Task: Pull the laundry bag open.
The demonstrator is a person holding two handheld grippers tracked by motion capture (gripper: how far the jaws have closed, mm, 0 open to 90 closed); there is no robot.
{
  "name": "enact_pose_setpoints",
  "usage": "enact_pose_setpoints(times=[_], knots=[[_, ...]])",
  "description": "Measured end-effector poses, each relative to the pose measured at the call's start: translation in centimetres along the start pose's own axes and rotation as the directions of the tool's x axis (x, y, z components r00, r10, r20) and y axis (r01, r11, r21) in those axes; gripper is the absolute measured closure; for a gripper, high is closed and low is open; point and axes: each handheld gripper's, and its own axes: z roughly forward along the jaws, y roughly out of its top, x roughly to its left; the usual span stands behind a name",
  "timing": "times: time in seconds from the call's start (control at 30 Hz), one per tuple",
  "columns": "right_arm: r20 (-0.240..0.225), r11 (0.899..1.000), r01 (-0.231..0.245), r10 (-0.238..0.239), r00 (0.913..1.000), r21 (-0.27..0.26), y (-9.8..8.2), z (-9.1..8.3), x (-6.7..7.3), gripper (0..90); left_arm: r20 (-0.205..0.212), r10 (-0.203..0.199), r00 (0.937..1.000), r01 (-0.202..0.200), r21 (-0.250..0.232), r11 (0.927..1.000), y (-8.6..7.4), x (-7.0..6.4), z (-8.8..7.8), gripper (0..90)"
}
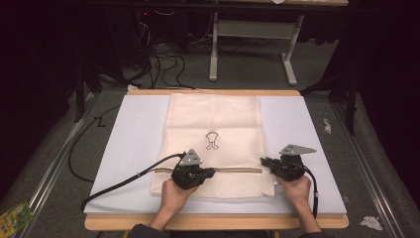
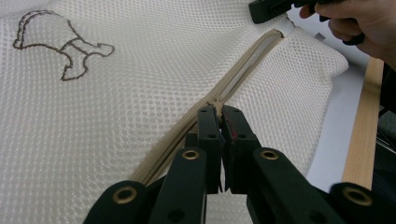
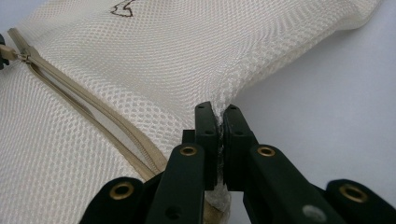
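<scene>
Mesh bag on white mat

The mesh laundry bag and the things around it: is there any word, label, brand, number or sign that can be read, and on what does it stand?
No readable text: none.
Mesh laundry bag: no words, only a small brown outline figure stitched or printed on it.
Green packet on the floor at the lower left: it has printing, too small and blurred to read.
</scene>
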Motion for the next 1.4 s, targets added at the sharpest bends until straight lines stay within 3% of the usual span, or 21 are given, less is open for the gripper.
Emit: enact_pose_setpoints(times=[0.23, 0.43, 0.67, 1.03, 1.27, 1.4], knots=[[0.003, 1.0, 0.003, -0.003, 1.0, 0.001, 0.0, 0.1, 0.0, 88.1, 0.002, -0.029, 0.9996, 0.029, -0.013, 0.9995, -0.5, 0.6, -0.6, 87.1], [0.004, 1.0, 0.005, -0.005, 1.0, 0.001, -0.1, 0.4, 0.1, 88.1, -0.004, -0.022, 0.9998, 0.022, -0.013, 0.9997, -0.6, 0.6, -0.7, 87.1], [0.012, 1.0, 0.003, -0.003, 0.9999, 0.006, -0.1, 0.4, 0.0, 88.1, 0.011, -0.063, 0.9979, 0.064, -0.037, 0.9973, -0.6, 0.8, -0.7, 87.0], [0.009, 1.0, 0.002, -0.002, 1.0, 0.001, 0.0, 0.4, 0.1, 88.1, 0.001, -0.053, 0.9986, 0.053, -0.027, 0.9982, -0.8, 0.8, -0.9, 87.1], [0.007, 1.0, 0.0, 0.0, 1.0, 0.002, -0.1, 0.4, 0.0, 88.1, -0.002, -0.075, 0.9971, 0.075, -0.028, 0.9968, -1.2, 1.2, -1.3, 87.1], [0.012, 1.0, 0.01, -0.01, 0.9999, 0.005, -0.1, 0.4, 0.1, 88.2, -0.005, -0.068, 0.9976, 0.068, -0.029, 0.9973, -1.3, 1.2, -1.4, 87.1]])
